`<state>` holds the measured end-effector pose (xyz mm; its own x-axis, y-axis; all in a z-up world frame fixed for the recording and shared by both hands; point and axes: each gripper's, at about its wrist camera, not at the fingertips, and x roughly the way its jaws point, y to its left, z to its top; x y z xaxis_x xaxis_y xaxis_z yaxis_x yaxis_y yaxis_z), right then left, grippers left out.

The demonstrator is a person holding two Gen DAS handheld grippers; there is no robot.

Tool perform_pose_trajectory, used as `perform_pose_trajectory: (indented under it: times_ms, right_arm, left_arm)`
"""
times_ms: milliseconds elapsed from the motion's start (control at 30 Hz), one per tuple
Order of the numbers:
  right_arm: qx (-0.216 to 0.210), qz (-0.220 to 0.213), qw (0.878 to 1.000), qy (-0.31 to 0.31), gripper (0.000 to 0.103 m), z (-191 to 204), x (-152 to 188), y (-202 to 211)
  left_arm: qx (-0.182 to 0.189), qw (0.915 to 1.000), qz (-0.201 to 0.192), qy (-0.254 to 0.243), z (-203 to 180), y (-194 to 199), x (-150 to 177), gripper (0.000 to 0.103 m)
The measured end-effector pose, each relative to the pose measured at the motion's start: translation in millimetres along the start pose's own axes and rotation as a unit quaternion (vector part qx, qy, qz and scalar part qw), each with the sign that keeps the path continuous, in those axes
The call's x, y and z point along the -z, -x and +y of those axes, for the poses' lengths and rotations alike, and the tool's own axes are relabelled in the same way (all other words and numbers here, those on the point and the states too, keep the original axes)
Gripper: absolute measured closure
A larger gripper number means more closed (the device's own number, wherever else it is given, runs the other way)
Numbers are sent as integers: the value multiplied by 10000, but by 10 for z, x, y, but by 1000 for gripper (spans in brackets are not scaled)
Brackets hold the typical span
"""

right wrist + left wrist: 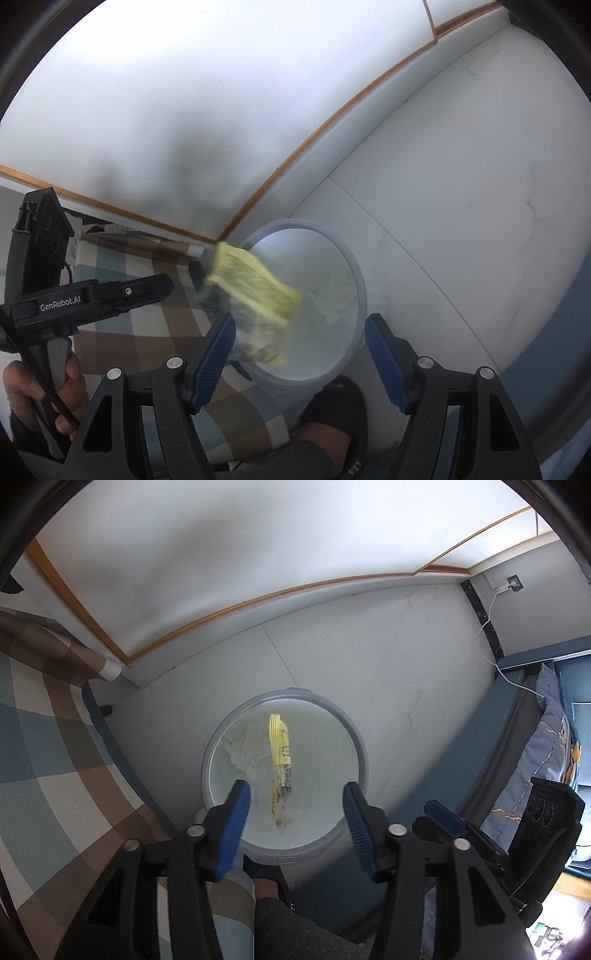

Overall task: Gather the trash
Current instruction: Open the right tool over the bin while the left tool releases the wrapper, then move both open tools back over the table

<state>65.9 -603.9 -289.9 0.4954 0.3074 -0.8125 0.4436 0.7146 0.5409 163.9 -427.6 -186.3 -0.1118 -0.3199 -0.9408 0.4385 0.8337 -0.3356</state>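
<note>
A round grey bin (364,760) (360,291) with a pale liner stands on the white floor. Crumpled clear trash (243,749) (332,299) lies inside it. A yellow printed wrapper (280,746) (255,291) shows blurred in the air over the bin's mouth, and no pad presses on it. My left gripper (295,794) points down over the bin, jaws apart and empty. The right wrist view shows it from the side (166,286), held in a hand (40,387). My right gripper (301,325) is open and empty beside the bin. One of its blue pads (443,818) shows in the left wrist view.
A checked blanket (55,757) (147,325) hangs at the bin's left. A blue bed with a pillow (535,738) is on the right, with a white cable (487,627) running to a wall socket. A person's foot (266,878) (332,406) stands by the bin's near side.
</note>
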Motion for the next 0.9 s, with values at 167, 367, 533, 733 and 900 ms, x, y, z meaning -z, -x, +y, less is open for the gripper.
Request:
perform_pose_trajectory:
  times_ms: [167,367,533,733,900]
  right_arm:
    - [6,-80,10000,-44,29,-8,22,92]
    - [-6,-150,9999,51,28,90,71,253]
    - [-68,-326,9992,231,27,284,91,482]
    - [-197,-676,9961,528,25,639,104,837]
    - [-362,-950,9906,911,22,1064,135,1129]
  left_arm:
    - [-161,9994,-289,-73,9,168,50,33]
    - [-407,9958,-806,-129,58,482,186,33]
    - [-737,9870,-1421,-148,104,891,332,33]
    - [-993,9712,-2163,-60,186,1444,574,33]
    - [-1189,9523,-2808,132,302,1921,820,33]
